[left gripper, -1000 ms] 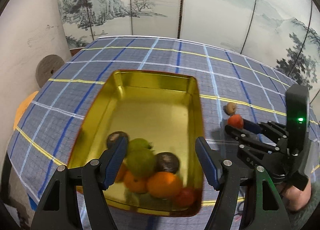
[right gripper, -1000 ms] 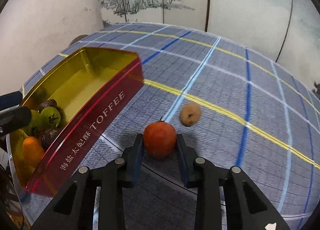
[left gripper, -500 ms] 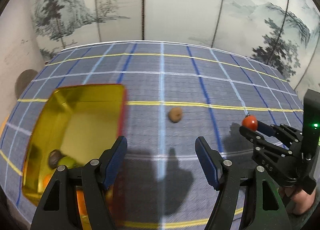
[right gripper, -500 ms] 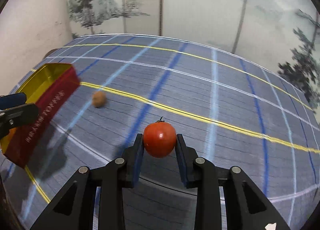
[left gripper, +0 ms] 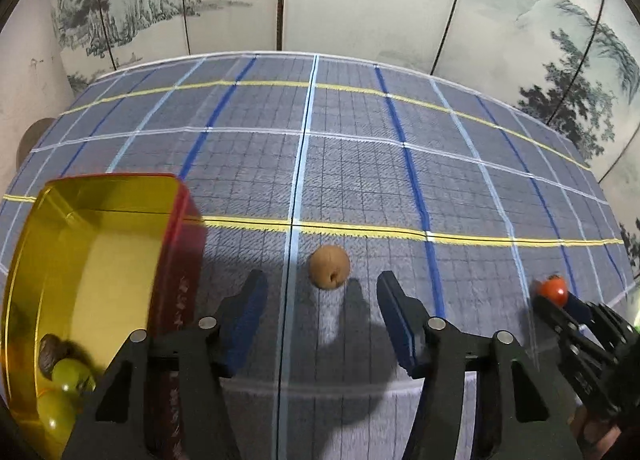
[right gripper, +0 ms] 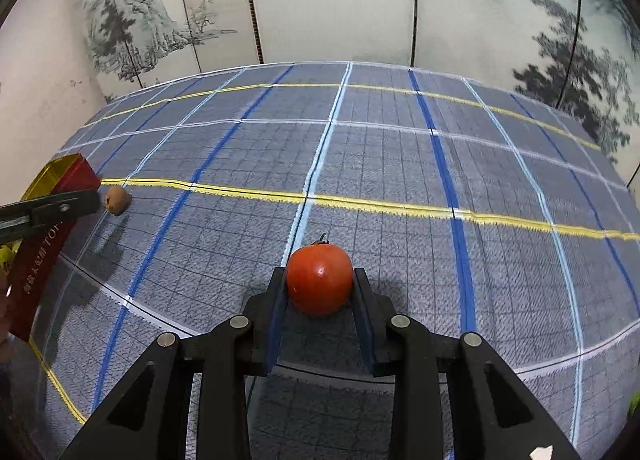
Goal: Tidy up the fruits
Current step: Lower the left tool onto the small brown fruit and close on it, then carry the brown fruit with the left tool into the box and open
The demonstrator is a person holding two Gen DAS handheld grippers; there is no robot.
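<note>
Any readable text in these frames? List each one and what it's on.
"TOF": white letters on the red outer side of the tin, right wrist view; the rest of the word is hidden behind the left gripper.
Chinese characters lower on the same side: too small and blurred to read.
Left wrist view: faint marks on the tin's red side, unreadable.
Nothing on the tomato or the tablecloth.
</note>
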